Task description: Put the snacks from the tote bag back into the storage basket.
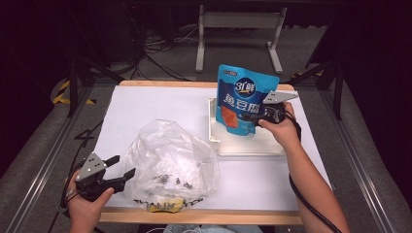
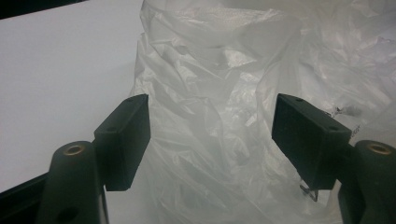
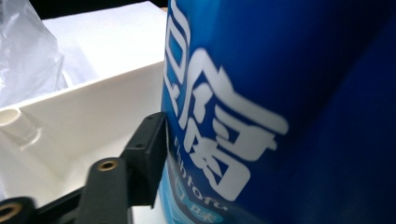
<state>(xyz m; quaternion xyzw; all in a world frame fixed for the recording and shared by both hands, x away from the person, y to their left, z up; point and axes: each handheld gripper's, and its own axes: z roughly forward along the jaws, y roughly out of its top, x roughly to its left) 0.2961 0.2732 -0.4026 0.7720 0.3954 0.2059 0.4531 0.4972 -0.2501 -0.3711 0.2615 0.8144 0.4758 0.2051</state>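
Over the white tray (image 1: pixel 243 145), the right gripper (image 1: pixel 256 116) pinches the blue snack bag (image 1: pixel 243 99) upright, probably to set it down inside, while the left gripper (image 1: pixel 116 171) waits with jaws apart, just beside the crinkly plastic bag (image 1: pixel 167 160)

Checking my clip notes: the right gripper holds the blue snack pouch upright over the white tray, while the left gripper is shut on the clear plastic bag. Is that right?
Not quite. The left gripper is open, not shut: the left gripper view shows its jaws standing wide apart in front of the clear plastic bag. The rest holds: the right gripper holds the blue snack pouch upright over the white tray.
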